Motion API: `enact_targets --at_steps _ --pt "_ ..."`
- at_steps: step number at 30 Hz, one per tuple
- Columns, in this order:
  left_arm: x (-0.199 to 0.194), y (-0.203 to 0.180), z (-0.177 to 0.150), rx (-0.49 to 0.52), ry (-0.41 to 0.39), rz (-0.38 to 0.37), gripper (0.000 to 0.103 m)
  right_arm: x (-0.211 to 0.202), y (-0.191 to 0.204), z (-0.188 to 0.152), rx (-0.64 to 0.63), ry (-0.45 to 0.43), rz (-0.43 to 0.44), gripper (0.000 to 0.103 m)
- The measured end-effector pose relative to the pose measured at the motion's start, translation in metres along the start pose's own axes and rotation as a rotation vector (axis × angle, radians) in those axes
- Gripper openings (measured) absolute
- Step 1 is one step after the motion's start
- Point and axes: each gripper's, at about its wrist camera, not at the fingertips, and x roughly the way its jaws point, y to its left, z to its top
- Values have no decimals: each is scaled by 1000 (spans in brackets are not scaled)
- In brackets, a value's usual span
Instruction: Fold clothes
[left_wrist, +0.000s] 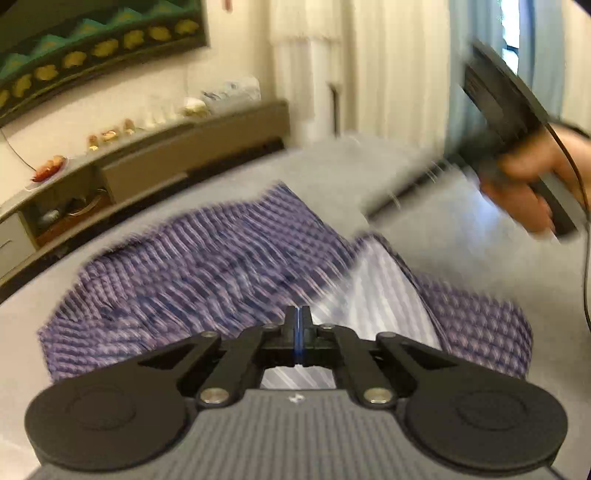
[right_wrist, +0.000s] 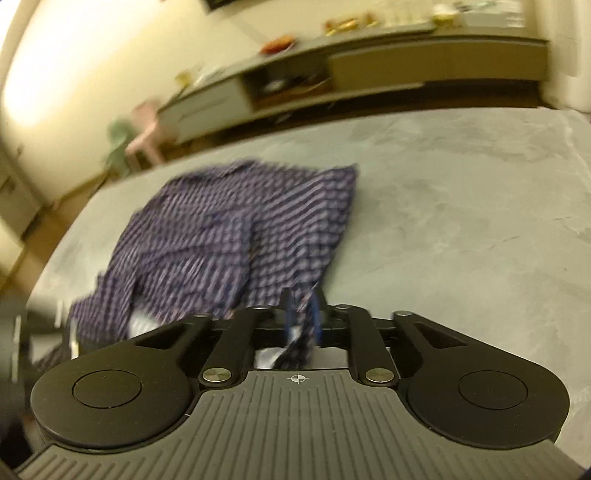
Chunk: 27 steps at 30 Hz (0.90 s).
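Observation:
A purple checked shirt (left_wrist: 207, 258) lies crumpled on the grey bed (left_wrist: 461, 221), its pale striped inside (left_wrist: 373, 299) turned up near me. My left gripper (left_wrist: 299, 314) is shut, its jaws pressed together at the shirt's near edge; whether cloth is pinched between them is unclear. My right gripper (right_wrist: 301, 306) is shut on a fold of the shirt (right_wrist: 236, 229), which hangs between its fingers. The right gripper also shows in the left wrist view (left_wrist: 373, 214), blurred, held by a hand above the bed at the right.
The grey bed surface (right_wrist: 461, 221) stretches to the right of the shirt. A low cabinet (right_wrist: 406, 66) with small items stands along the far wall. Pink and green stools (right_wrist: 144, 136) stand beside the bed. Curtains (left_wrist: 388, 62) hang at the far right.

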Motion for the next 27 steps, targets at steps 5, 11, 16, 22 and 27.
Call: enact_targets --at_steps 5,11,16,22,27 --pt "-16 -34 -20 235 4 -67 68 26 6 -20 25 181 154 52" --pt "-4 -73 -56 491 54 -39 69 41 4 -21 120 200 232 52" --pt "5 -63 -49 459 65 -39 7 33 4 -15 95 166 161 51" --pt "10 -33 -27 292 61 -75 2 23 -3 -14 83 150 146 51" --pt "8 4 -15 77 28 -8 2 15 -5 -13 95 150 254 51"
